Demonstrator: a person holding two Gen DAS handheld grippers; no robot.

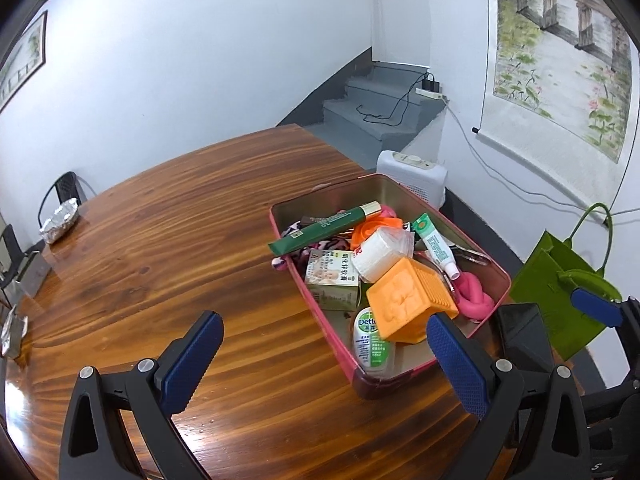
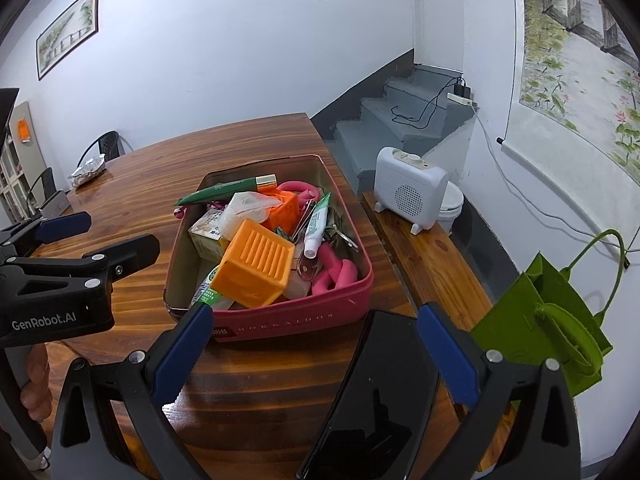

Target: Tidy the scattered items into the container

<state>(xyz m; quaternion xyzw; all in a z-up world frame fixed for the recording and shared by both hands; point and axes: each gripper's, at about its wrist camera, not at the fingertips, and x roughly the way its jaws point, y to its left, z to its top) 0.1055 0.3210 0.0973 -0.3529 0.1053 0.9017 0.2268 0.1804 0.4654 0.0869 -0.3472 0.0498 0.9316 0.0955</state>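
So my left claw (image 1: 324, 344) is spread wide apart with nothing in it, hovering over the wooden table (image 1: 168, 240) at the bottom of the left wrist view. My right claw (image 2: 316, 344) is spread apart too, and a black phone (image 2: 380, 392) lies flat on the table between its blue pads (image 2: 182, 356), lower middle of the frame. I can't tell if the pads actually touch it.

The pink tin (image 2: 288, 320) sits centre frame in the right wrist view, just past the phone, and it's packed. On top there's an orange cube (image 2: 256, 264) tilted on one corner near the front, with a Dettol bottle (image 1: 370, 340) tucked under it against the near wall. A green tube with a gold cap (image 1: 324, 226) lies across the far left corner, its tail sticking out over the rim. There's also a small cream box (image 1: 334, 280), a white ribbed cap thing (image 1: 378, 256), a white and green tube (image 1: 436, 246) pointing cap-down toward a knotted pink foam piece (image 1: 472, 294), and a second orange piece (image 2: 284, 208) further back.

Off the table on the right, a green felt bag (image 2: 548, 320) sits beside a wooden bench carrying a white heater (image 2: 412, 196). Far upper left of the table there's a crumpled foil packet (image 1: 60, 220).
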